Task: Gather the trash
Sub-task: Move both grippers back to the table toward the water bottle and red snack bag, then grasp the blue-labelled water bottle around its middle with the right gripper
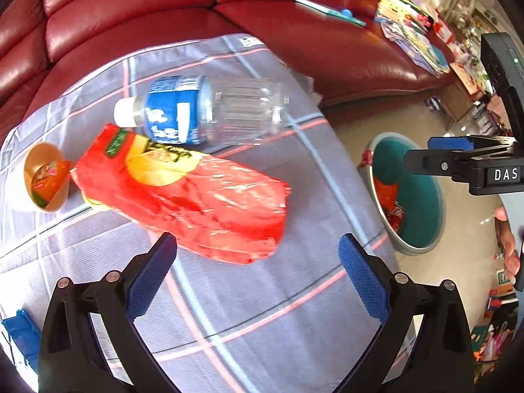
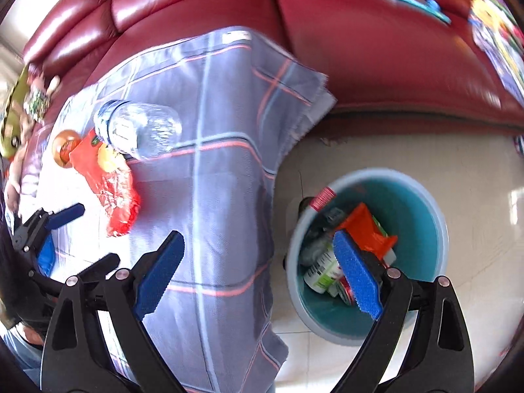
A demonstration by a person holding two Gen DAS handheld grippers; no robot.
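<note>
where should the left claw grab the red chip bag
Take the red chip bag at its near crumpled end, the one facing the open left claw. It lies flat on the checked cloth, its long axis running away leftward, so come in low from the near side and pinch across that end, clear of the water bottle.

Left tongs (image 1: 257, 270) spread wide, empty, just short of red snack bag (image 1: 196, 193) on checked cloth (image 1: 262, 311). Clear bottle (image 1: 203, 111) lies touching bag's far side; small cup (image 1: 46, 177) tipped beside it. Right tongs (image 1: 422, 154) above teal bin (image 1: 416, 193).
</note>
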